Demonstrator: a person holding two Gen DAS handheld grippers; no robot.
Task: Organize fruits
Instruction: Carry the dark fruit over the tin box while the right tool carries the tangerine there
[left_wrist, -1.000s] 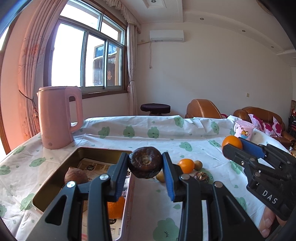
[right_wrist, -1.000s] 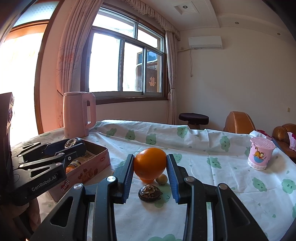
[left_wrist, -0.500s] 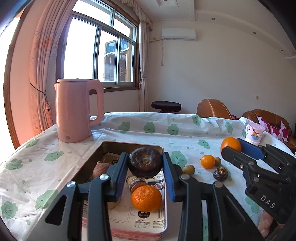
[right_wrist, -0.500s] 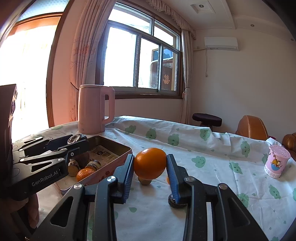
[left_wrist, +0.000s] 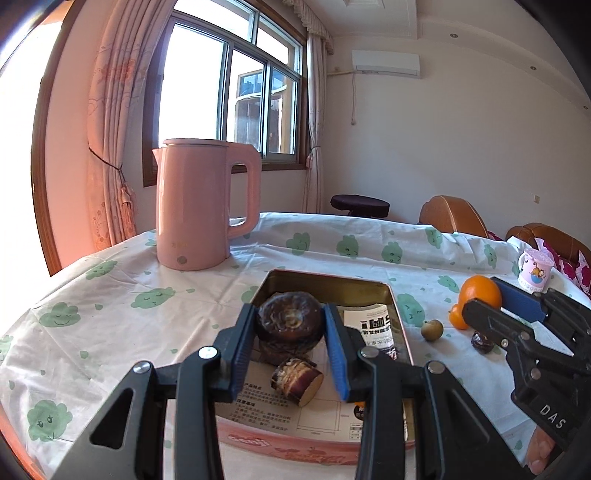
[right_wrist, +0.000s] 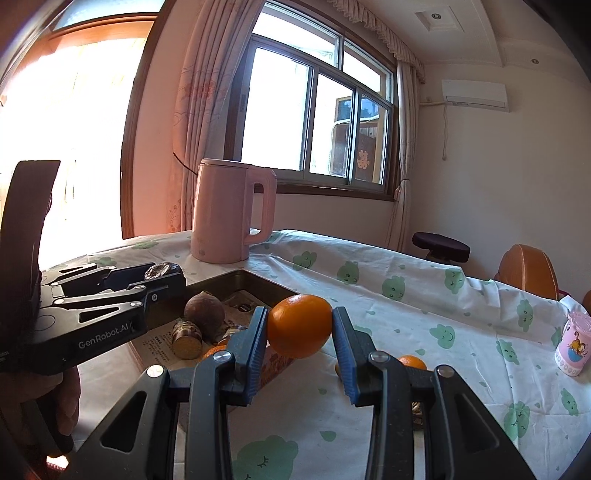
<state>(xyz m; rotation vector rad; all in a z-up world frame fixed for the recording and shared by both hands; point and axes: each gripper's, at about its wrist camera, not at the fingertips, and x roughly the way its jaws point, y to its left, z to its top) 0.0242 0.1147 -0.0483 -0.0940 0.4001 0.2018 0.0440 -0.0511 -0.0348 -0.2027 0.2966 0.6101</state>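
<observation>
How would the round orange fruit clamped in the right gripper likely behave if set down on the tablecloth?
The round orange fruit would probably roll, since nothing on it looks flat. The right gripper pinches its sides without visible denting, so it seems firm. Its glossy skin may be slightly slippery.

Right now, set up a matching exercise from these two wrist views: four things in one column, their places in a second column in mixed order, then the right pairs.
Things:
1. large round orange
2. dark brown round fruit
3. tall pink plastic kettle
4. cut brown stub with a pale yellow face

Places:
A. lying on the printed paper in the pink tin tray
B. clamped in the right claw
C. standing on the tablecloth beyond the tray
D. clamped in the left claw

Pairs: 1-B, 2-D, 3-C, 4-A
</observation>
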